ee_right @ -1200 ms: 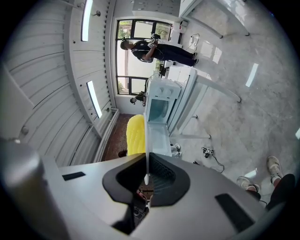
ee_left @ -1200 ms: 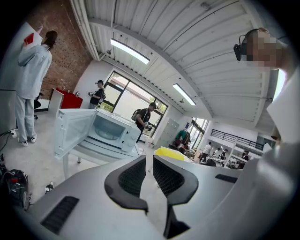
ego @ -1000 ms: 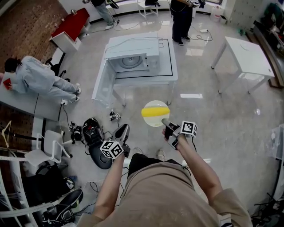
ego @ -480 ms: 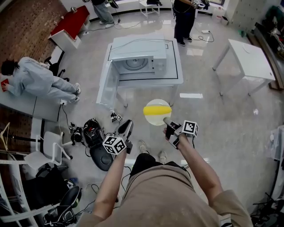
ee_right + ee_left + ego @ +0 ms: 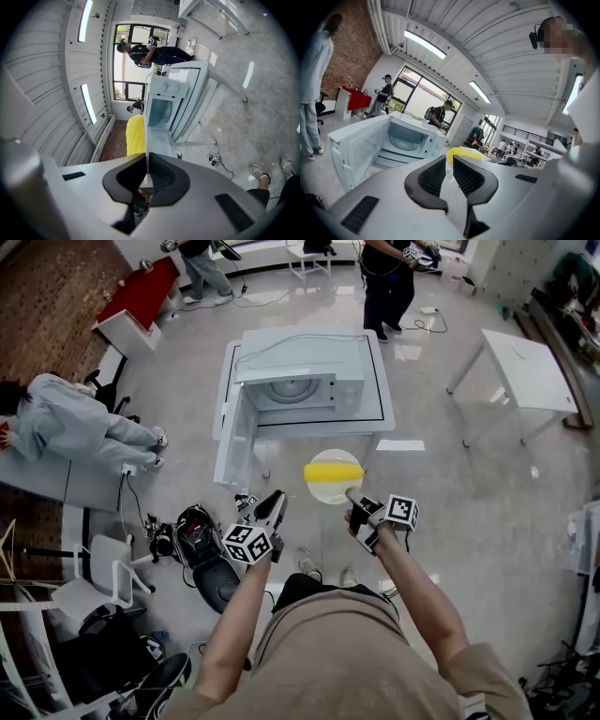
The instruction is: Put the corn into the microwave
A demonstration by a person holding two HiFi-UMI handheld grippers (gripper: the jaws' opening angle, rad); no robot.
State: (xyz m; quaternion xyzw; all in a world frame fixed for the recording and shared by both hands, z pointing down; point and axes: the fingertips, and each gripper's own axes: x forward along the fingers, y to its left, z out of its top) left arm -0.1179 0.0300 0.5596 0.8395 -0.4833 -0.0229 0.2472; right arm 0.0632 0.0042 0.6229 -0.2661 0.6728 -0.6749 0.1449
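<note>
A yellow corn cob [image 5: 333,472] lies on a pale round plate [image 5: 328,493]. My right gripper [image 5: 351,495] is shut on the plate's near rim and holds it level above the floor. The right gripper view shows the plate [image 5: 147,154] edge-on between the pads, with the corn [image 5: 136,136] beyond. The white microwave [image 5: 298,381] stands ahead on a white table [image 5: 377,404], its door [image 5: 234,437] swung open to the left and its cavity showing a turntable [image 5: 401,142]. My left gripper [image 5: 275,505] hangs left of the plate, jaws together and holding nothing.
Black bags and cables [image 5: 202,540] lie on the floor at the left, beside a white chair [image 5: 94,568]. A second white table [image 5: 525,371] stands at the right. One person [image 5: 384,277] stands behind the microwave table; another [image 5: 75,423] leans at a desk at the left.
Both grippers and the plate with the corn have moved forward toward the microwave table, which now sits closer. The grip on the plate is unchanged.
</note>
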